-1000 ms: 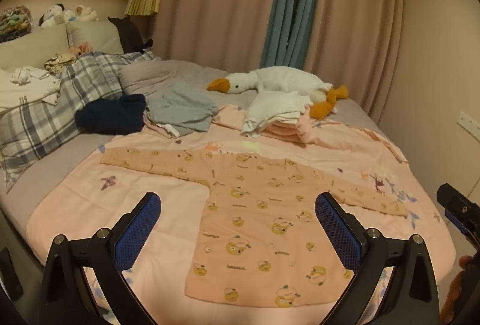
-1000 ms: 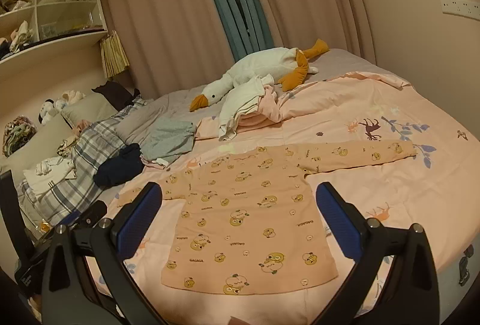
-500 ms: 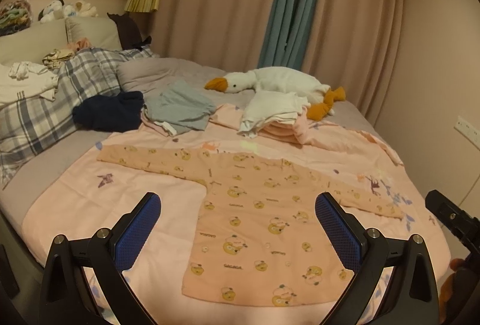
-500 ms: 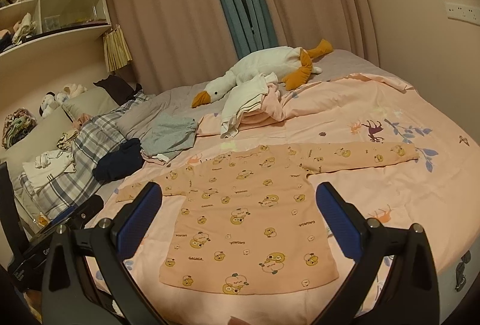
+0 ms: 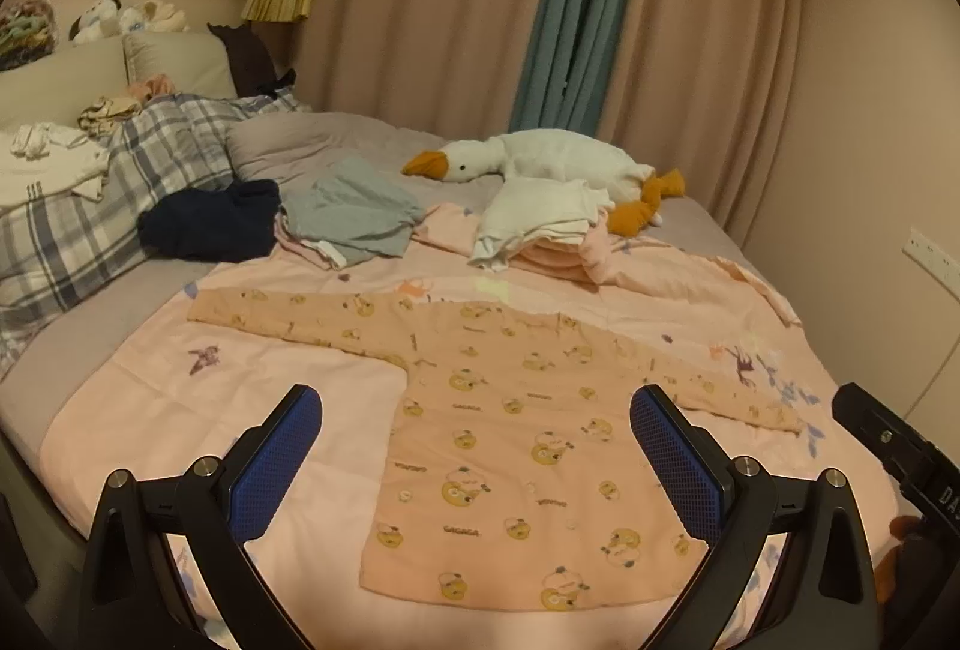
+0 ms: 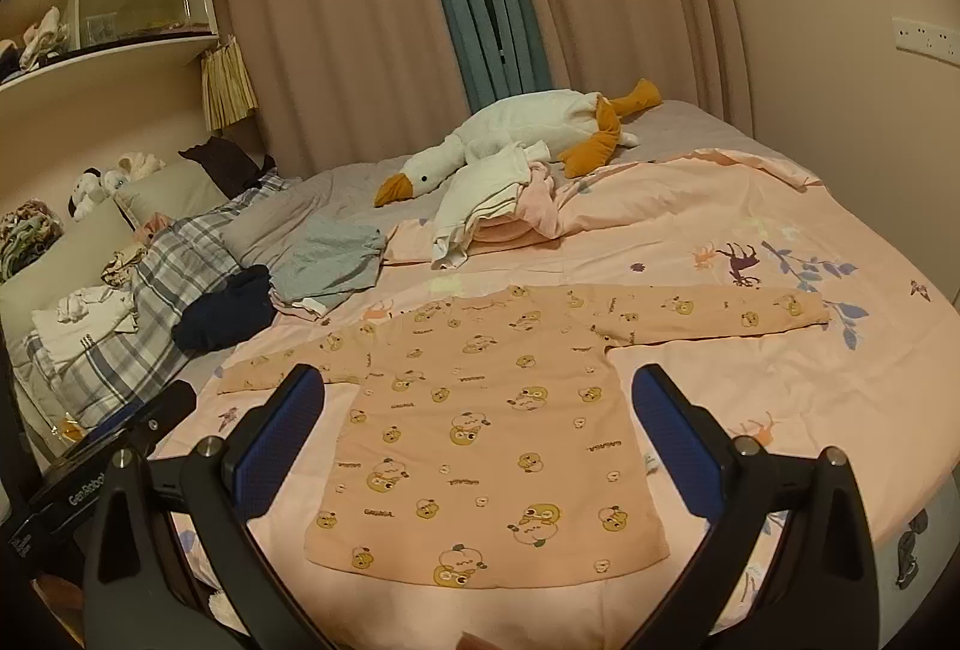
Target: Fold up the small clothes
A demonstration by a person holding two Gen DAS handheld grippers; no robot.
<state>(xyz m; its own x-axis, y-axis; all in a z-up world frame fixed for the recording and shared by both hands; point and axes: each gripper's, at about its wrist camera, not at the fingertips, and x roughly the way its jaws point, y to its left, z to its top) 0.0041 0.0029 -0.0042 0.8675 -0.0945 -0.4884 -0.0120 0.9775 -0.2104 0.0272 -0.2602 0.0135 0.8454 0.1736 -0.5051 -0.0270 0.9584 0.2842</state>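
Note:
A small peach long-sleeved top (image 5: pixel 516 446) (image 6: pixel 480 428) with a yellow cartoon print lies flat on the pink bedspread (image 5: pixel 240 380) (image 6: pixel 810 380), both sleeves spread out sideways, hem toward me. My left gripper (image 5: pixel 474 446) hovers open above the hem end, its blue pads (image 5: pixel 273 461) wide apart and holding nothing. My right gripper (image 6: pixel 480 440) also stands open over the lower body of the top, blue pads (image 6: pixel 675 440) empty. Each gripper's body shows at the edge of the other's view.
Behind the top lie a folded white and pink stack (image 5: pixel 540 224) (image 6: pixel 486 218), a grey garment (image 5: pixel 351 209), a dark navy garment (image 5: pixel 210 221) and a plush goose (image 5: pixel 540 158). A plaid blanket (image 5: pixel 90 206) and pillows fill the left. Curtains and a wall stand beyond.
Both grippers have drawn slightly back and up from the bed, so the top sits a little lower and smaller in view. The top has not moved; both grippers stay open.

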